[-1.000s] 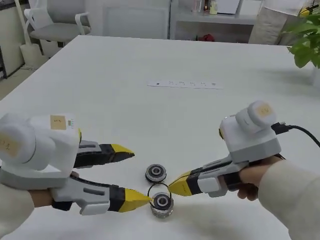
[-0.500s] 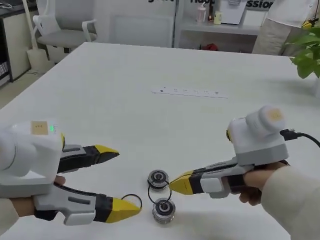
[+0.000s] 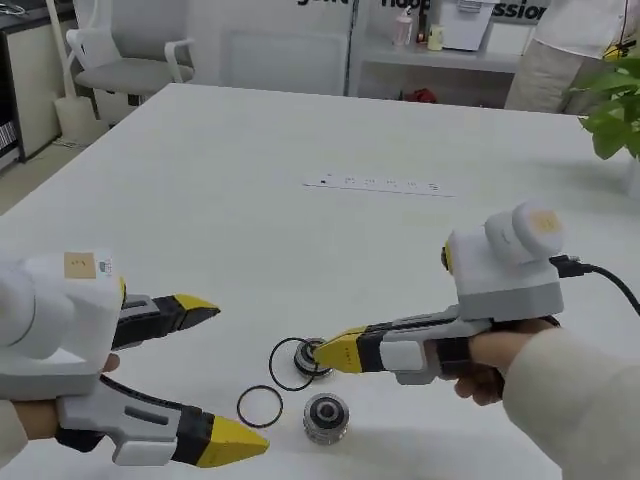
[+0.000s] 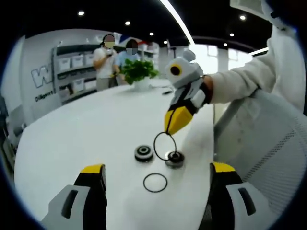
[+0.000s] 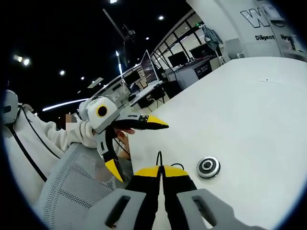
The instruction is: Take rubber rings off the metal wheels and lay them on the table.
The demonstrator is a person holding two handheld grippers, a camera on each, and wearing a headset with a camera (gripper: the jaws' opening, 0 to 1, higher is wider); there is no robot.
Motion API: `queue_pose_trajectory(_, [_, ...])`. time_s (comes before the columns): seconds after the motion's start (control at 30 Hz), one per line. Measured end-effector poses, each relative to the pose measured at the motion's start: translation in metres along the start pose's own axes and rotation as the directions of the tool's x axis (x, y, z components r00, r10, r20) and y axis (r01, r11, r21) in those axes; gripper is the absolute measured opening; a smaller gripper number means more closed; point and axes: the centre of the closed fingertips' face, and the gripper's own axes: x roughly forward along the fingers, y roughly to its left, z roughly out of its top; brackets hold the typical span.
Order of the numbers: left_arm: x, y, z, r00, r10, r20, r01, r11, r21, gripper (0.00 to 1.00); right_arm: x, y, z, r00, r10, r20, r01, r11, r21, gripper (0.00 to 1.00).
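Jaws, head view: my left gripper (image 3: 215, 375) spread wide and empty, my right gripper (image 3: 322, 357) pinched on a rubber ring (image 3: 290, 364) by the far wheel (image 3: 310, 368); second ring (image 3: 260, 405) flat on table (image 3: 300, 230), beside near wheel (image 3: 325, 417) | left gripper view: pinched ring hangs upright over a wheel | right gripper view: my jaws pressed together, ring edge between them.

- Head view: looks forward and down on the broad white tabletop (image 3: 300, 130), close over two small round metal wheels (image 3: 326, 415).
- Left gripper view: skims low across it, near both wheels (image 4: 144, 153) (aimed rightward).
- Right gripper view: faces back leftward, sharing one wheel (image 5: 208, 166).
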Motion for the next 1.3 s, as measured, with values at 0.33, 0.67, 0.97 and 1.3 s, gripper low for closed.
queue_pose_trajectory(0.33, [0.000,-0.003,-0.006,0.9999,-0.011,-0.012,0.011,1.000,-0.017,0.94,0.015,0.002,-0.003,0.9999,0.009,0.005,-0.009,1.000,0.026,0.00])
queue_pose_trajectory(0.67, [0.001,-0.006,-0.006,0.9996,-0.026,-0.013,0.026,1.000,-0.018,0.94,0.026,0.000,-0.013,0.9996,-0.004,-0.028,0.006,0.999,0.041,0.00])
queue_pose_trajectory(0.97, [0.001,-0.006,-0.007,0.9995,-0.029,-0.014,0.029,0.999,-0.020,0.94,0.038,0.004,-0.029,0.9959,0.006,-0.090,-0.005,1.000,0.015,0.00])
queue_pose_trajectory(1.3, [0.001,-0.007,-0.008,0.9993,-0.033,-0.017,0.033,0.999,-0.023,0.93,0.046,-0.001,-0.044,0.9885,-0.040,-0.146,0.033,0.998,-0.049,0.00])
